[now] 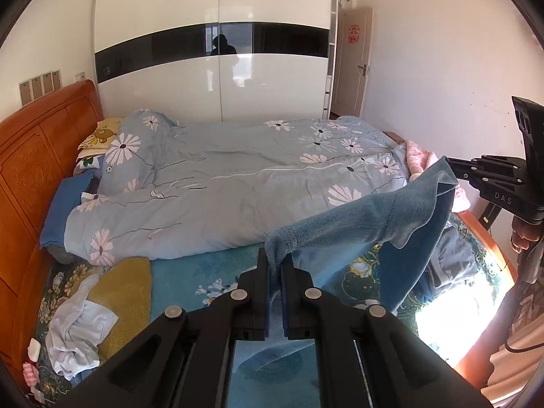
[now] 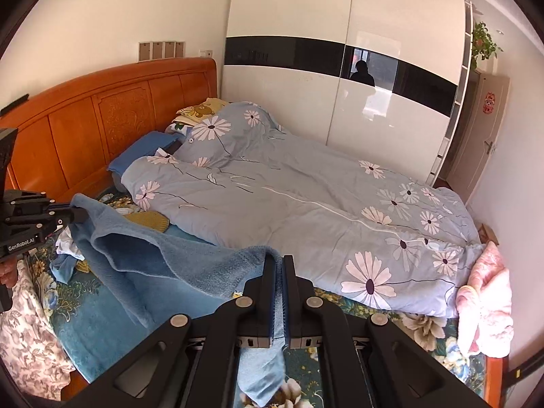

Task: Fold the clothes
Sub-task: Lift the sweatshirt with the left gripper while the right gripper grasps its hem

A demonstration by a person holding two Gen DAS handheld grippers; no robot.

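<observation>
A blue fleece garment [image 1: 367, 224] hangs stretched in the air above the bed between both grippers. My left gripper [image 1: 276, 263] is shut on one corner of it. In the left wrist view the right gripper [image 1: 450, 163] pinches the far corner at the right. The right wrist view shows the same garment [image 2: 163, 255] sagging leftward from my right gripper [image 2: 279, 260], which is shut on its edge, to the left gripper [image 2: 76, 212] at the far left. A fold of cloth hangs below the right jaws.
A grey-blue flowered duvet [image 1: 238, 183] covers the far half of the bed. A mustard garment [image 1: 125, 292] and a pale crumpled one [image 1: 78, 333] lie on the teal flowered sheet [image 1: 204, 282]. The wooden headboard [image 1: 37, 170] is left, a pink blanket [image 2: 486, 302] at the foot.
</observation>
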